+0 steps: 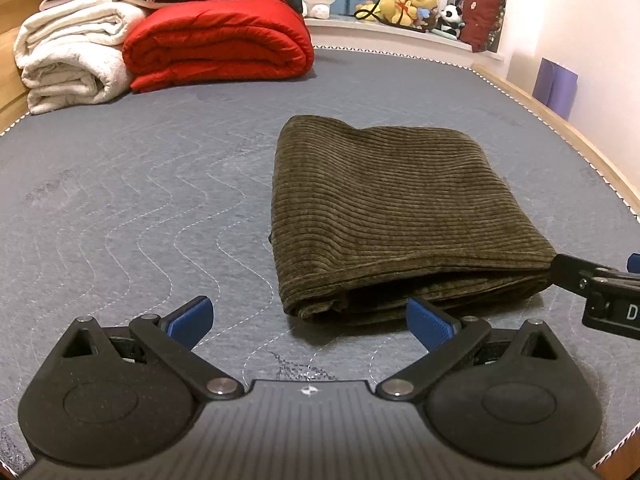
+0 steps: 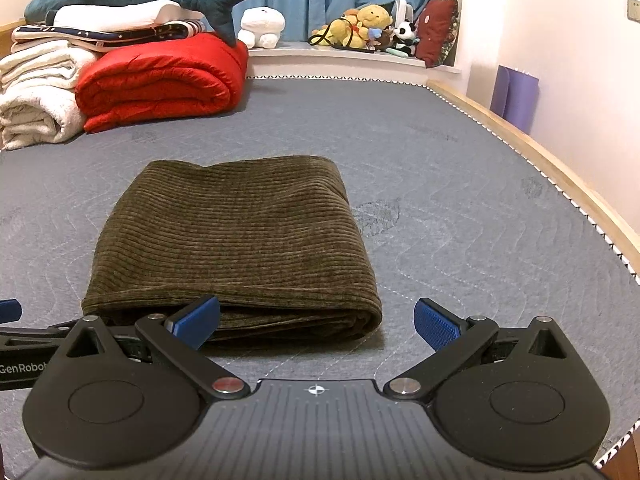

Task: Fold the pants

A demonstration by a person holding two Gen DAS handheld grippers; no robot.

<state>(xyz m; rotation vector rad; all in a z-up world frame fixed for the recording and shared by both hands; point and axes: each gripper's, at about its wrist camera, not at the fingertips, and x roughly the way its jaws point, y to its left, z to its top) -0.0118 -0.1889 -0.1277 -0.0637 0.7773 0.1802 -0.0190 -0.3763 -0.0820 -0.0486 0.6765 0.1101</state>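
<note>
Olive-brown corduroy pants (image 1: pixel 400 212) lie folded into a compact rectangle on the grey quilted mattress (image 1: pixel 140 200), their layered edges facing me. My left gripper (image 1: pixel 310 324) stands open just short of the near left corner of the pants, nothing between its blue pads. In the right wrist view the same pants (image 2: pixel 236 240) sit ahead and left. My right gripper (image 2: pixel 318 322) is open over the near right corner, holding nothing. Part of the right gripper (image 1: pixel 600 292) shows at the left view's right edge.
A rolled red quilt (image 1: pixel 216 44) and white blankets (image 1: pixel 68 52) are stacked at the far left. Plush toys (image 2: pixel 360 28) and a dark red cushion (image 2: pixel 436 32) line the window ledge. A wooden bed rail (image 2: pixel 540 168) runs along the right, with a purple mat (image 2: pixel 516 96) beyond.
</note>
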